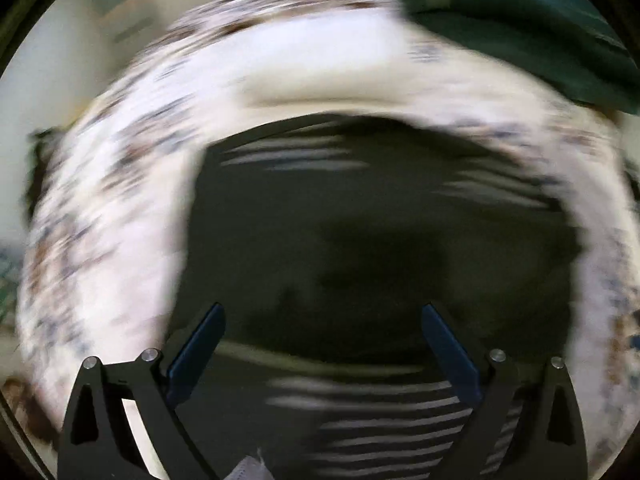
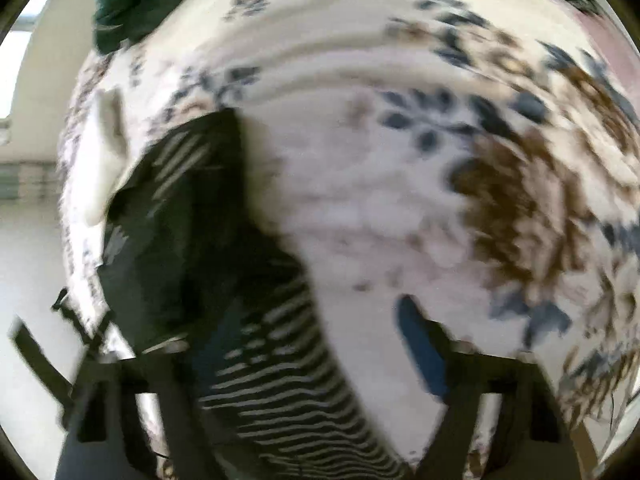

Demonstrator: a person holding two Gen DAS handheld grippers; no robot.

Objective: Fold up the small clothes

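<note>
The left tongs [image 1: 322,314] are standing spread wide, blue pads on black angular arms, nothing between them. Just beyond and beneath them a dark garment [image 1: 360,240] is lying — soft fabric with thin white stripes, blurred. The right tongs [image 2: 320,320] are smeared by motion; one blue pad is showing on the right, the other side is hidden against the striped garment [image 2: 280,392], so I cannot tell whether they are pinching it. The garment is resting on a floral bedspread [image 2: 400,184] — pale, with blue and brown leaf shapes. Farther off, a dark green cloth [image 1: 520,28] is lying bunched at the bedspread's far edge.
</note>
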